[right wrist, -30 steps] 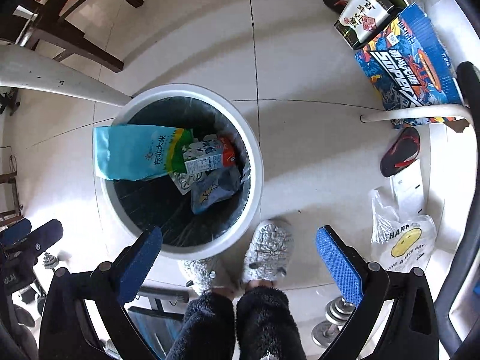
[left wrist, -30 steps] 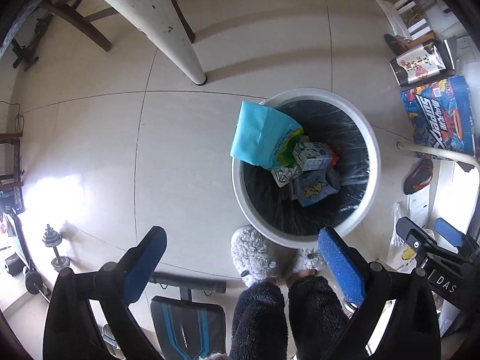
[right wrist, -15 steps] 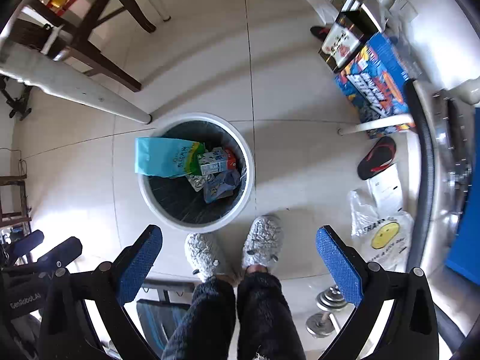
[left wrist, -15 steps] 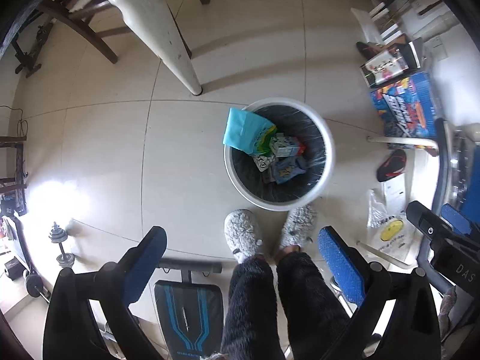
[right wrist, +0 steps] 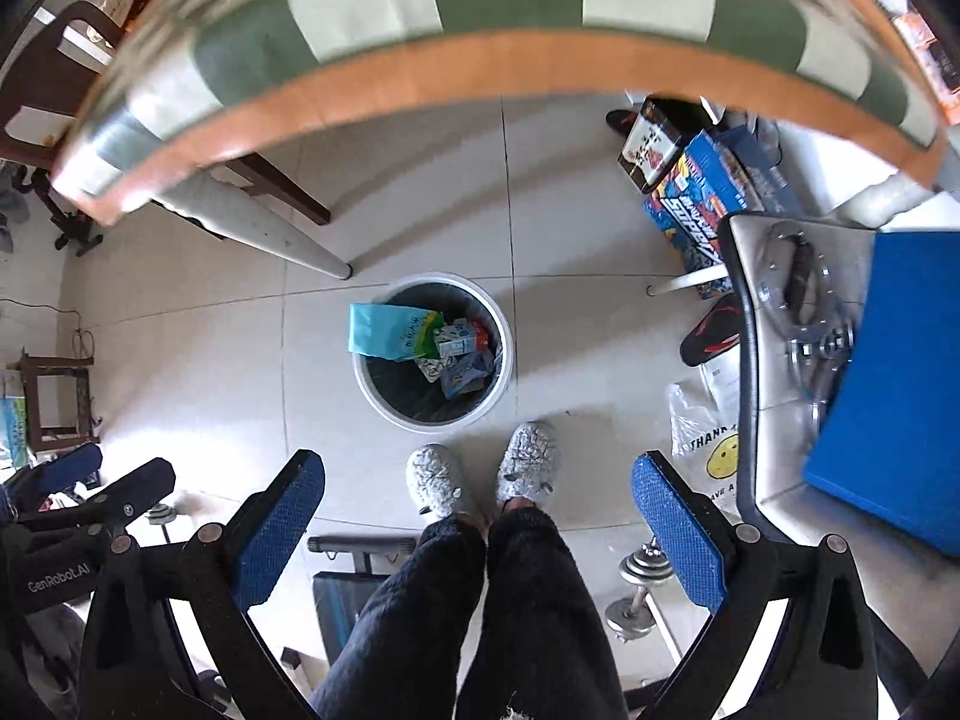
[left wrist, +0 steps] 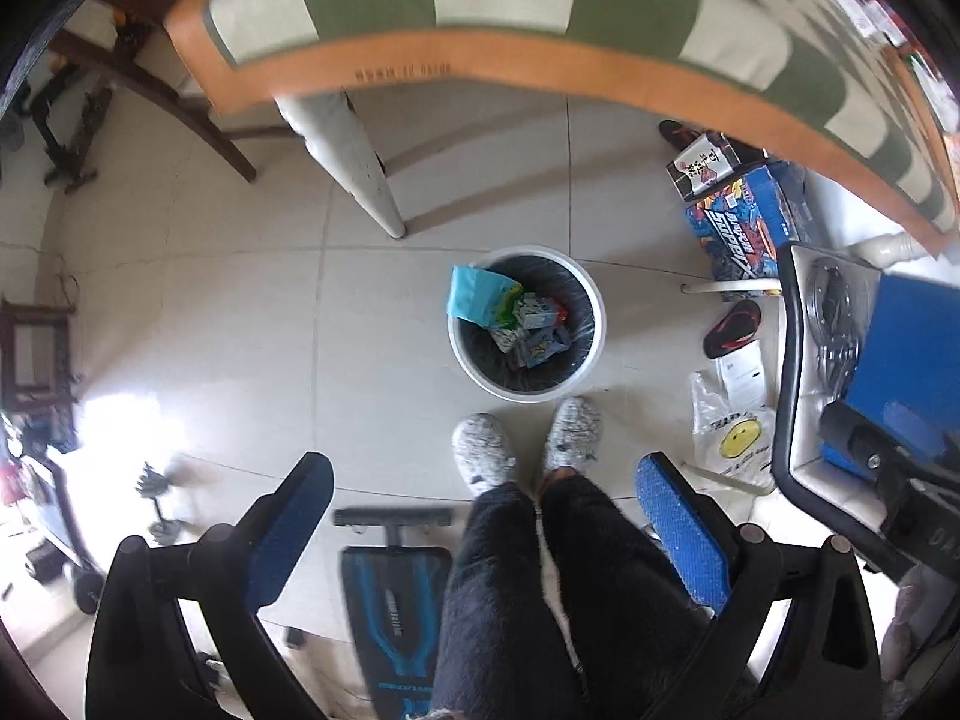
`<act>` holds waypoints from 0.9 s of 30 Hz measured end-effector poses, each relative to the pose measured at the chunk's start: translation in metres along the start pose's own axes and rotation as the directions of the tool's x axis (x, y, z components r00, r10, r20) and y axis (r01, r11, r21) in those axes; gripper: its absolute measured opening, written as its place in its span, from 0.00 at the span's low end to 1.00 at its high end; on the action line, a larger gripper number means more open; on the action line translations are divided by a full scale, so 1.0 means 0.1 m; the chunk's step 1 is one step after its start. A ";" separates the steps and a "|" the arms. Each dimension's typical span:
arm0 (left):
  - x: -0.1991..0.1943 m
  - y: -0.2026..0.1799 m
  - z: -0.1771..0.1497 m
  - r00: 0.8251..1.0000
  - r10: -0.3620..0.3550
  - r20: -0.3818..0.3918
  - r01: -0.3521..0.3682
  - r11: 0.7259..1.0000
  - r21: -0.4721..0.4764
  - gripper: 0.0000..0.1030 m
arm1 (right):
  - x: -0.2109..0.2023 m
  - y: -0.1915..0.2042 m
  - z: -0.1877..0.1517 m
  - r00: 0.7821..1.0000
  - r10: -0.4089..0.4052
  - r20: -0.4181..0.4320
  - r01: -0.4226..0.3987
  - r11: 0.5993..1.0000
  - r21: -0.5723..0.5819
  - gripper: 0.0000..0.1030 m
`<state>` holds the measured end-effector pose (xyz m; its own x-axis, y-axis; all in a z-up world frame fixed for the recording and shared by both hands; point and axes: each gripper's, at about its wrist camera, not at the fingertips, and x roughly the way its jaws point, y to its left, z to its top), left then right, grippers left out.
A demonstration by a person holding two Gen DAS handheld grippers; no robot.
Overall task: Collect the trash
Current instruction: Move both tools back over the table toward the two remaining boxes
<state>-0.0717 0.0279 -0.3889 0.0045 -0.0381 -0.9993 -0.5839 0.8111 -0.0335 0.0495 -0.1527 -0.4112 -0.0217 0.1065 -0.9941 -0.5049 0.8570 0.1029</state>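
Note:
A white round trash bin (left wrist: pixel 585 360) with a black liner stands on the tiled floor far below both grippers; it also shows in the right wrist view (right wrist: pixel 507 360). It holds a light blue bag (left wrist: pixel 477 300) (right wrist: pixel 390 333), a small milk carton (left wrist: pixel 540 312) (right wrist: pixel 459 339) and other wrappers. My left gripper (left wrist: pixel 483 531) is open and empty, high above the floor. My right gripper (right wrist: pixel 477 522) is open and empty at about the same height.
A table with a green and white checked cloth (left wrist: pixel 510 6) (right wrist: pixel 498 6) fills the top, its white leg (left wrist: pixel 354 162) beside the bin. Colourful boxes (left wrist: pixel 744 222), a sandal (left wrist: pixel 729 327), a smiley plastic bag (left wrist: pixel 735 438), dumbbells (right wrist: pixel 636 588) and my slippered feet (left wrist: pixel 528 444) are on the floor.
Both grippers have risen well above the bin, which now looks much smaller. The table top has come into view. Both grippers stay open and empty.

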 end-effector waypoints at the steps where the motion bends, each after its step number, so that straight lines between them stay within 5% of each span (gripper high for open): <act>1: -0.08 0.00 0.00 1.000 0.002 0.007 -0.002 1.000 0.005 1.00 | -0.08 0.00 0.00 1.000 0.001 0.003 -0.001 1.000 -0.001 1.00; 7: -0.55 0.01 0.10 0.996 0.037 0.077 -0.039 0.999 0.020 1.00 | -0.61 0.13 0.00 0.999 0.033 0.015 -0.033 0.999 -0.005 1.00; 13: -1.10 -0.10 0.61 0.974 0.076 0.212 -0.080 0.997 0.013 1.00 | -1.13 0.13 0.32 0.990 0.110 0.085 -0.115 0.992 0.054 1.00; 19: -1.69 -0.53 1.48 0.926 0.099 0.363 -0.115 0.993 0.021 1.00 | -1.75 -0.12 1.01 0.970 0.113 0.214 -0.138 0.985 0.105 1.00; 27: -2.00 -1.58 3.05 0.878 0.119 0.463 -0.213 0.965 0.155 1.00 | -2.14 -0.90 2.32 0.964 0.031 0.264 -0.071 0.987 0.145 1.00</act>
<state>0.2667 0.0853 -0.1890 0.3099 0.3332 -0.8904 -0.4383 0.8812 0.1772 0.2997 -0.1357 -0.1996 0.1917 0.2622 -0.9458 -0.3712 0.9115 0.1774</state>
